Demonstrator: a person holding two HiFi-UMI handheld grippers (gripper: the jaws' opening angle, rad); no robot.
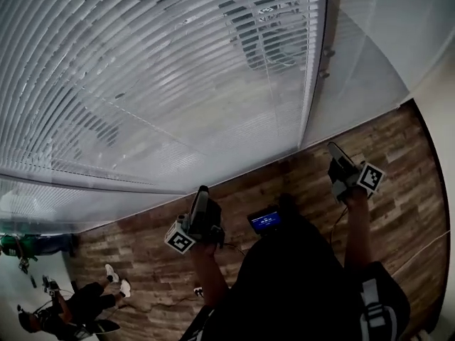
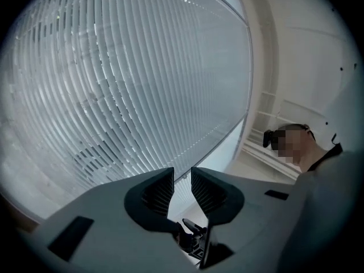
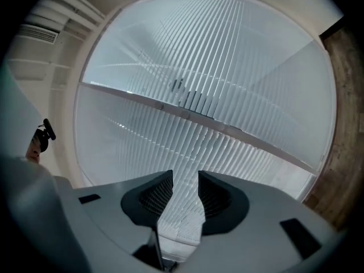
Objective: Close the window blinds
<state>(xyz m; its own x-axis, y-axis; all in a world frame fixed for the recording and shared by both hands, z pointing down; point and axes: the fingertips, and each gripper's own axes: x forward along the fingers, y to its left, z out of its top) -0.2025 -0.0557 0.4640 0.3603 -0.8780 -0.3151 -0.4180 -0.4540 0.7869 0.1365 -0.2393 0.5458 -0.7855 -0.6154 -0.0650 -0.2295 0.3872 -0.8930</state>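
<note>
White slatted window blinds (image 1: 142,84) fill most of the head view. They also spread beyond the jaws in the left gripper view (image 2: 114,95) and the right gripper view (image 3: 227,56). The slats lie nearly flat, with darker gaps in one patch (image 1: 266,34). My left gripper (image 1: 201,196) is held low in front of the blinds, apart from them. Its jaws (image 2: 182,181) stand open with nothing between them. My right gripper (image 1: 334,151) is raised near the window frame post (image 1: 316,62). It (image 3: 185,183) is open too and holds nothing. No cord or wand shows.
Wood-plank floor (image 1: 398,162) runs below the window. A small device with a blue screen (image 1: 264,222) sits at my chest. Another person (image 1: 78,307) and a pair of shoes (image 1: 114,279) are at the lower left. A frame bar (image 3: 187,114) crosses the right gripper view.
</note>
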